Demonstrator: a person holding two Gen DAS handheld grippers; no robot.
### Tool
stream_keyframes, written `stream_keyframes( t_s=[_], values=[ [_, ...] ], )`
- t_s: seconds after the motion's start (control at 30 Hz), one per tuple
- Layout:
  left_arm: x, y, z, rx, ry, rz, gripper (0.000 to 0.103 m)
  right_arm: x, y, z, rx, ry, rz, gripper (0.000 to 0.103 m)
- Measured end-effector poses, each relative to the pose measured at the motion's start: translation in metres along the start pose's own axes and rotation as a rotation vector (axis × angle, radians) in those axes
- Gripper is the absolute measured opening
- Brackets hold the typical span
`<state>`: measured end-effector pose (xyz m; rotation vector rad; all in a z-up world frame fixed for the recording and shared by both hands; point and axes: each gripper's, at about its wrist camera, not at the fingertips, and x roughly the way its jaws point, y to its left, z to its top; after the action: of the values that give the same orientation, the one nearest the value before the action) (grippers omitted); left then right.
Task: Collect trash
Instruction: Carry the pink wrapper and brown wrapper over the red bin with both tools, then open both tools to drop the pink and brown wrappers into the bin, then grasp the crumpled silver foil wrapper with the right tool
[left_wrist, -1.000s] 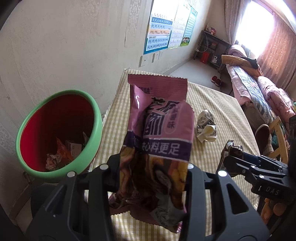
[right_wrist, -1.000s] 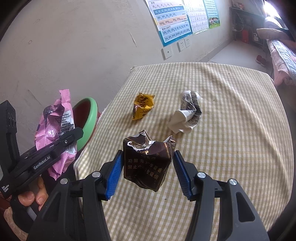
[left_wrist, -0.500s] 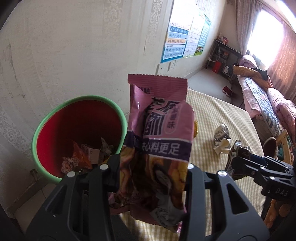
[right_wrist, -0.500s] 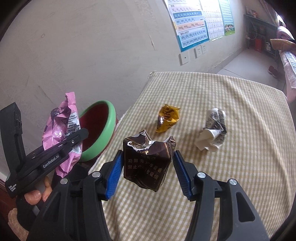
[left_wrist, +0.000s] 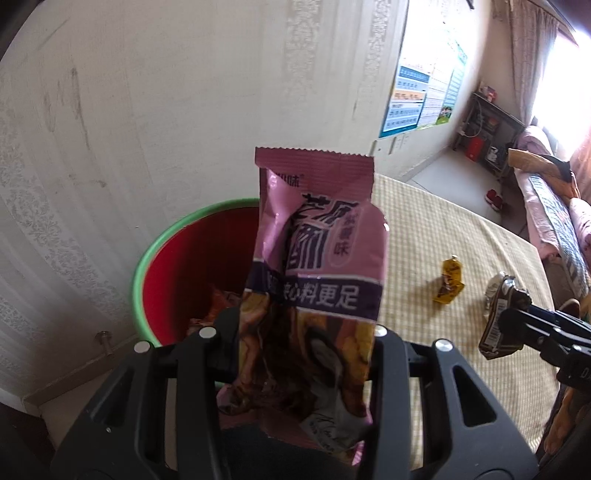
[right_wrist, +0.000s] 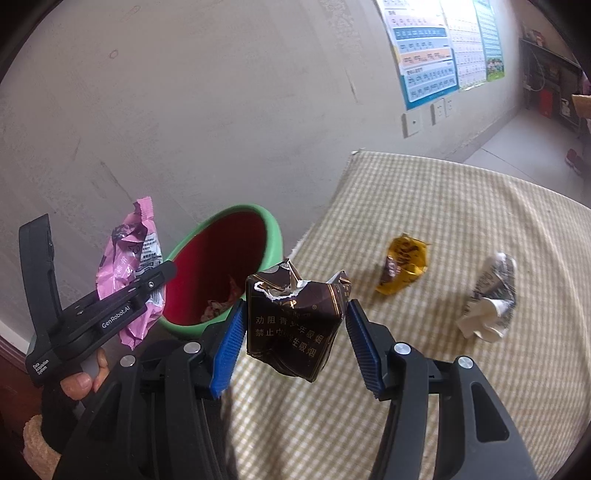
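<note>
A crinkled pink snack wrapper (left_wrist: 314, 266) is clamped in the left gripper (left_wrist: 295, 354), just ahead of it the green-rimmed red bin (left_wrist: 192, 266); a torn brown carton (right_wrist: 295, 314) is clamped in the right gripper (right_wrist: 295, 332); release over the bin is called for next.

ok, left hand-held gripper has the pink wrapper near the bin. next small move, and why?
Probably ease the left hand-held gripper a bit farther over the green-rimmed bin, then open. It is shut on the pink wrapper, and in the right wrist view the wrapper hangs beside the rim, not clearly above the red inside, so a release now might miss.
</note>
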<state>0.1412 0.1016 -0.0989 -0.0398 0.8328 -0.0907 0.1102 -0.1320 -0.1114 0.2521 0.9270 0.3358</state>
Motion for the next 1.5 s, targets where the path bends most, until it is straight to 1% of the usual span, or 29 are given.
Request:
stream_keyframes(
  t_s=[0.27, 0.43, 0.67, 0.8, 1.07, 1.1, 1.13, 1.17, 1.2, 1.27, 1.37, 1.43, 1.5],
  values=[
    [0.008, 0.021, 0.005, -0.022, 0.021, 0.016, 0.038, 0.025, 0.032, 0.021, -0.021, 0.005, 0.073, 0.054],
    [0.016, 0.03, 0.006, -0.038, 0.034, 0.041, 0.038, 0.042, 0.048, 0.034, -0.019, 0.03, 0.116, 0.054],
    [0.029, 0.043, 0.007, -0.056, 0.06, 0.044, 0.038, 0.06, 0.058, 0.049, -0.021, 0.044, 0.125, 0.054],
    [0.039, 0.047, 0.012, -0.085, 0.06, 0.033, 0.038, 0.071, 0.064, 0.054, -0.015, 0.056, 0.139, 0.054],
    [0.048, 0.054, 0.014, -0.078, 0.065, 0.063, 0.038, 0.084, 0.08, 0.067, -0.051, 0.056, 0.152, 0.055],
    [0.048, 0.055, 0.014, -0.081, 0.061, 0.069, 0.041, 0.086, 0.08, 0.068, -0.048, 0.057, 0.159, 0.055],
    [0.049, 0.057, 0.014, -0.086, 0.058, 0.074, 0.047, 0.088, 0.081, 0.07, -0.043, 0.06, 0.171, 0.055],
    [0.049, 0.059, 0.014, -0.092, 0.053, 0.077, 0.062, 0.09, 0.081, 0.071, -0.038, 0.062, 0.18, 0.058],
    [0.047, 0.06, 0.013, -0.102, 0.043, 0.078, 0.066, 0.09, 0.081, 0.072, -0.031, 0.056, 0.186, 0.065],
    [0.046, 0.062, 0.012, -0.11, 0.039, 0.08, 0.067, 0.089, 0.08, 0.072, -0.015, 0.035, 0.196, 0.069],
    [0.04, 0.061, 0.009, -0.121, 0.033, 0.074, 0.069, 0.082, 0.071, 0.068, 0.003, 0.019, 0.185, 0.069],
    [0.033, 0.061, 0.009, -0.138, 0.017, 0.057, 0.07, 0.072, 0.055, 0.06, 0.013, -0.011, 0.136, 0.069],
    [0.027, 0.059, 0.011, -0.154, 0.006, 0.029, 0.071, 0.059, 0.031, 0.049, 0.026, -0.039, 0.037, 0.069]
  ],
)
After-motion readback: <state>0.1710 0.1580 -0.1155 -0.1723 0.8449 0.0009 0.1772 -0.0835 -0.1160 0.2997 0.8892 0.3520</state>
